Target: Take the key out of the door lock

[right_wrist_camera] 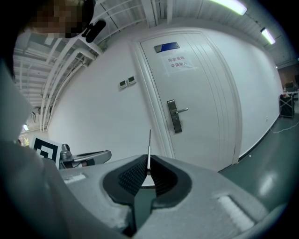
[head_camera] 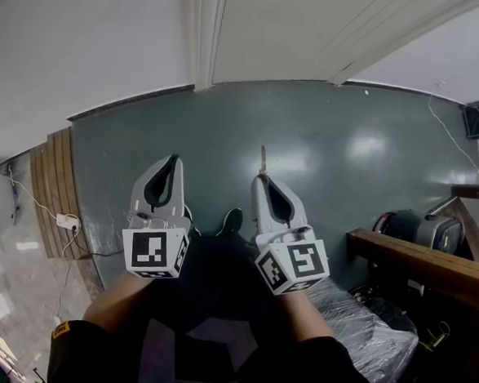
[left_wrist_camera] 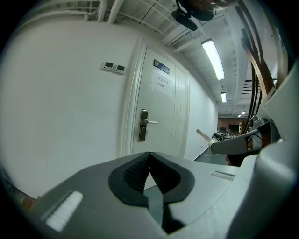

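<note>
My right gripper (right_wrist_camera: 148, 161) is shut on a thin metal key (right_wrist_camera: 149, 148), whose blade sticks up and forward out of the jaw tips. In the head view the key (head_camera: 263, 158) pokes out past the right gripper (head_camera: 263, 178). The white door (right_wrist_camera: 201, 93) stands some way ahead, closed, with its steel lock plate and lever handle (right_wrist_camera: 175, 116); nothing shows in the lock. My left gripper (left_wrist_camera: 149, 155) is shut with nothing between its pads and sits level beside the right one (head_camera: 174, 161). It also faces the door's lock plate (left_wrist_camera: 143, 125).
Dark green floor (head_camera: 325, 143) runs up to the door's foot (head_camera: 275, 33). A wooden rail (head_camera: 418, 263), a black bag (head_camera: 417, 228) and a plastic-wrapped bundle (head_camera: 369, 328) stand at the right. Wooden slats (head_camera: 51, 190) and a cabled power strip (head_camera: 66, 222) lie at the left.
</note>
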